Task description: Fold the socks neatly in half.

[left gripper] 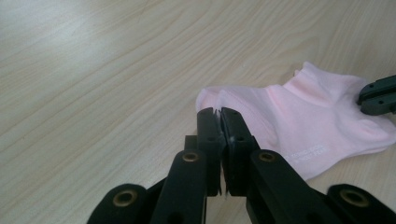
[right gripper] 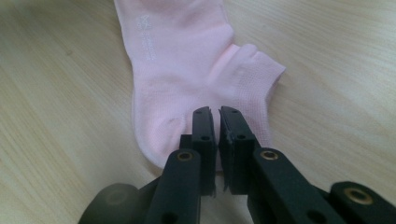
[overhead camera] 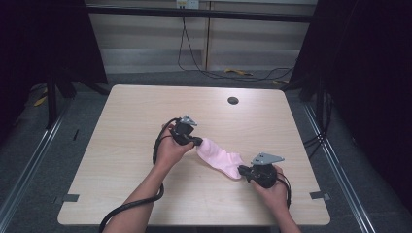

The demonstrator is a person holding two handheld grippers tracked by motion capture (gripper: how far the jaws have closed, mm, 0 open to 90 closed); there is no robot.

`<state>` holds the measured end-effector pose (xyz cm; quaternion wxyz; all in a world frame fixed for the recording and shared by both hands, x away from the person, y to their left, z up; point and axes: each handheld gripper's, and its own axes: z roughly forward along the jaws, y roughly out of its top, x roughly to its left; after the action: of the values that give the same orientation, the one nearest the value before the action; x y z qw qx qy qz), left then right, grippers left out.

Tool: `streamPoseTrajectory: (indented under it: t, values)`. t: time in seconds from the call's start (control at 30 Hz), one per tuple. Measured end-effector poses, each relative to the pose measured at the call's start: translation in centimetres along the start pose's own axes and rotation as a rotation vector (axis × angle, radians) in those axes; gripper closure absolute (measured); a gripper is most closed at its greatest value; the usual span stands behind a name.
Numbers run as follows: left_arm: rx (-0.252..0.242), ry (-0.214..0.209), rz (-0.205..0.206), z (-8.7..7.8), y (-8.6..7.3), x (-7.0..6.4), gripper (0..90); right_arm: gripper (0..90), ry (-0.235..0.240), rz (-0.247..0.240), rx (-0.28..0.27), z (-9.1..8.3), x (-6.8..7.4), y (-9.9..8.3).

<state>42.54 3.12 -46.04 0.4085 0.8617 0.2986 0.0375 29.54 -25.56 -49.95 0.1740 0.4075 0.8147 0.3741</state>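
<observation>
Left gripper clamped on toe end of pink sock, jaws pressed together. Sock lay flat on table, right of centre, stretched between both grippers. Right gripper pinched shut on heel end near cuff.

A lab: black curtains, floor rails, loose cables.
</observation>
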Motion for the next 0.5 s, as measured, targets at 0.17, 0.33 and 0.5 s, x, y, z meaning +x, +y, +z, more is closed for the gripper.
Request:
streamPoseTrajectory:
  t: [0.17,0.33,0.5]
  values:
    - [0.006,0.000,0.017,-0.3,0.4,-0.2,87.7,85.2,-0.002,0.004,-0.002,0.1,0.1,0.0]
    - [-0.002,-0.007,0.025,-0.6,0.8,-0.7,87.6,85.2,0.005,0.002,-0.006,0.2,0.2,0.1]
    - [-0.005,-0.013,0.038,-0.7,1.2,-1.1,87.7,85.5,0.002,0.000,-0.006,0.3,0.3,0.2]
